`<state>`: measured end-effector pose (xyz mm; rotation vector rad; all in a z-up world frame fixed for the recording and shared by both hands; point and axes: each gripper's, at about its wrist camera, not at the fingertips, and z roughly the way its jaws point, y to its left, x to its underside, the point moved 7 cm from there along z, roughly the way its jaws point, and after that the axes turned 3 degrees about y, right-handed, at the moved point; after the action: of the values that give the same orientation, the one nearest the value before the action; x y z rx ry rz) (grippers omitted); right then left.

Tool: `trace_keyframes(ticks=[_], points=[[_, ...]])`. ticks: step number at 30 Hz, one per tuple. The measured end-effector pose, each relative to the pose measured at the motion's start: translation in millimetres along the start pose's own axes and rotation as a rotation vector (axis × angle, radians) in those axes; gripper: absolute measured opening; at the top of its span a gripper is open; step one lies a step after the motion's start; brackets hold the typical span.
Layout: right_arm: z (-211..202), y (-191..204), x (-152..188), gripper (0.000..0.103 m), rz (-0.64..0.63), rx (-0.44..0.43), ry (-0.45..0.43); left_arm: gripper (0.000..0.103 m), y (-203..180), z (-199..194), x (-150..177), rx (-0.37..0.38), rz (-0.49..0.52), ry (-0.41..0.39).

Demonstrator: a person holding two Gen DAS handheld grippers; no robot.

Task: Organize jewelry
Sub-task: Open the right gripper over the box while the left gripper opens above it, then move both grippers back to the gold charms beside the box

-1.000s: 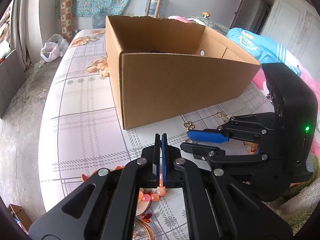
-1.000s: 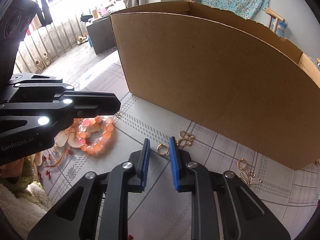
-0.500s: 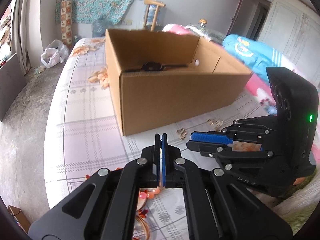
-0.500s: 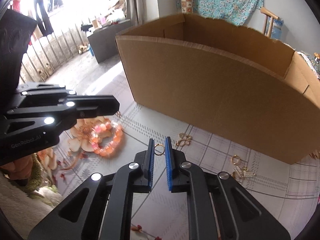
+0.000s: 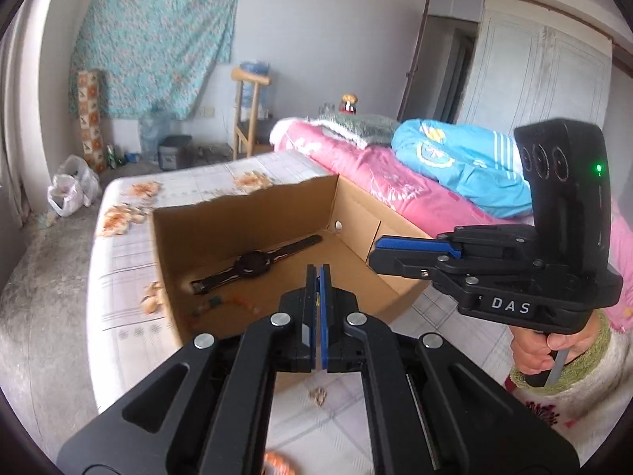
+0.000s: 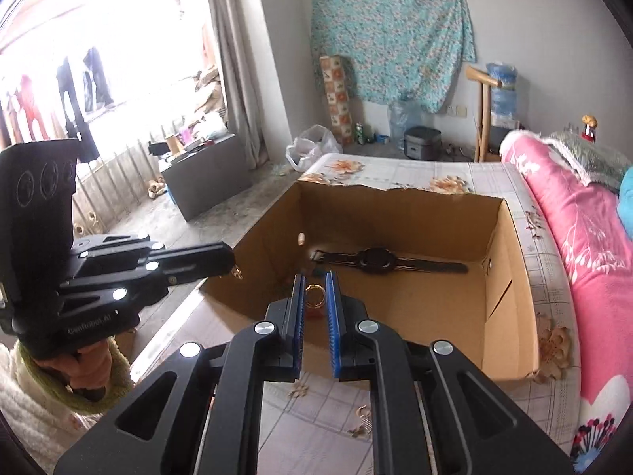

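The right gripper (image 6: 315,301) is clamped on a small gold ring (image 6: 315,292), which sits upright between its blue pads (image 6: 297,308) near the tips. The ring is held in the air above the near edge of an open cardboard box (image 6: 510,285). The left gripper (image 5: 317,301) has its jaws pressed fully together, with nothing seen between them; it also hangs above the box's near wall. In the right wrist view, a small gold piece (image 6: 236,273) shows at the left gripper's tip; whether it is held or lies behind on the cloth cannot be told.

Inside the box, a black wristwatch (image 5: 253,263) lies flat on the floor, strap extended. Close by it, toward the near wall, lies a thin strand with a small green piece (image 5: 215,301), blurred.

The box stands on a bed covered by a checked, flower-printed sheet (image 6: 395,168). On the sheet in front of the box lie small gold items (image 6: 363,415). An orange beaded piece (image 5: 277,465) shows at the lower edge of the left wrist view, partly hidden by the gripper. A hand (image 5: 542,350) in a green-cuffed sleeve grips the right gripper's handle.
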<state>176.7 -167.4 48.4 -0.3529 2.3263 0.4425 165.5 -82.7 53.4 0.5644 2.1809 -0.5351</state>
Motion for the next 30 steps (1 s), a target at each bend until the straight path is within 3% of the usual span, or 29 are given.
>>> trace_keyframes(ticks=[6, 12, 16, 19, 22, 30], points=[[54.4, -42.4, -16.8, 0.011, 0.115, -0.016, 0.173, 0.001, 11.6, 78.2, -10.1, 0.04, -0.078, 0.206], [78.6, -68.3, -26.0, 0.012, 0.125, 0.02, 0.236, 0.001, 23.4, 114.6, -4.1, 0.047, -0.137, 0.3], [80.5, -75.2, -29.9, 0.013, 0.13, 0.02, 0.215, 0.003, 28.6, 119.3, -7.4, 0.039, -0.163, 0.301], [75.6, -81.5, -35.0, 0.023, 0.134, 0.023, 0.186, 0.009, 29.1, 119.4, -10.5, 0.035, -0.157, 0.287], [64.9, -86.2, -39.2, 0.024, 0.146, 0.027, 0.156, 0.009, 30.0, 113.5, -14.0, 0.031, -0.161, 0.268], [1.9, -92.0, -35.4, 0.024, 0.215, 0.01, -0.001, 0.01, 16.9, 60.9, -17.8, 0.019, -0.095, 0.137]])
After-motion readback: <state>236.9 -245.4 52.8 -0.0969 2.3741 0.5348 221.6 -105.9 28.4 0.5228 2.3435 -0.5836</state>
